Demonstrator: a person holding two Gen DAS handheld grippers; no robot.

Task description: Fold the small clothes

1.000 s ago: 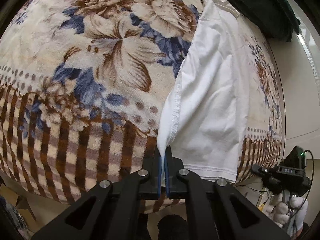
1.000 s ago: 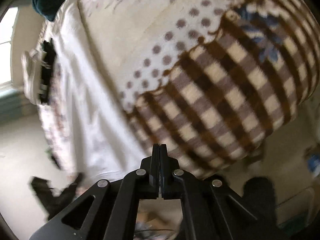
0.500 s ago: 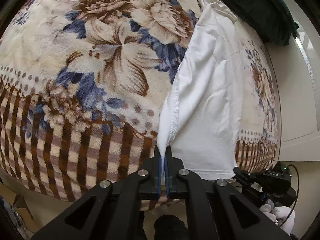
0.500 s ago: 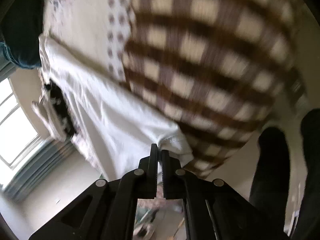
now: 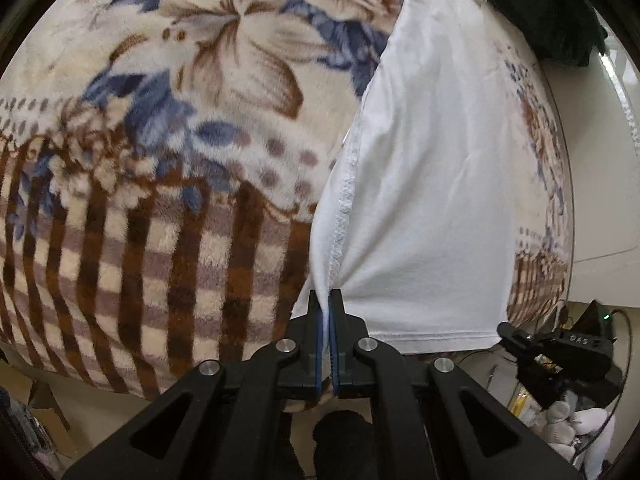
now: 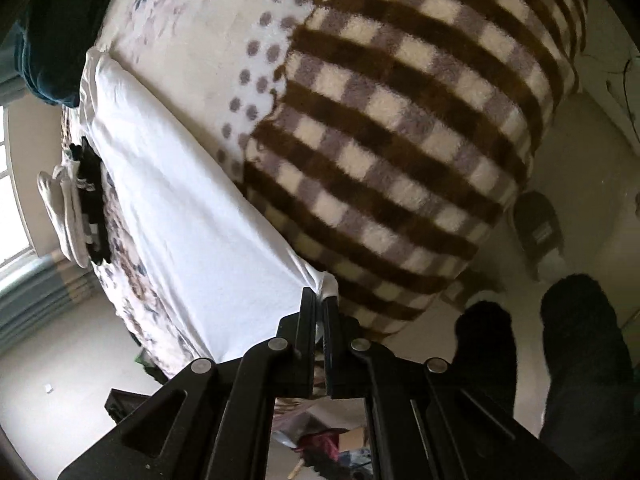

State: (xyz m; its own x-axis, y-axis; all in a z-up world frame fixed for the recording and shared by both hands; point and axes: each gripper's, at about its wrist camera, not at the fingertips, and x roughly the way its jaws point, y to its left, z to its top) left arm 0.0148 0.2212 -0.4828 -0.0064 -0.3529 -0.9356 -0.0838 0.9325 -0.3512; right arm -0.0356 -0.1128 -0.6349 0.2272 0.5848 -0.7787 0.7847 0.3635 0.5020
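White garment [image 5: 424, 184] lies stretched along one side of the floral blanket [image 5: 168, 128], its near hem hanging at the blanket's checked edge, probably laid flat so a corner can be carried across for a fold. Left gripper [image 5: 328, 300] is clamped tight on the stitched hem corner, cloth rising from between its jaws. Right gripper [image 6: 318, 302] is pinched closed on the other near corner, with white fabric bunched at its tips.

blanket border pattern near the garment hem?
Brown and cream checks on the blanket; right wrist view shows it best.
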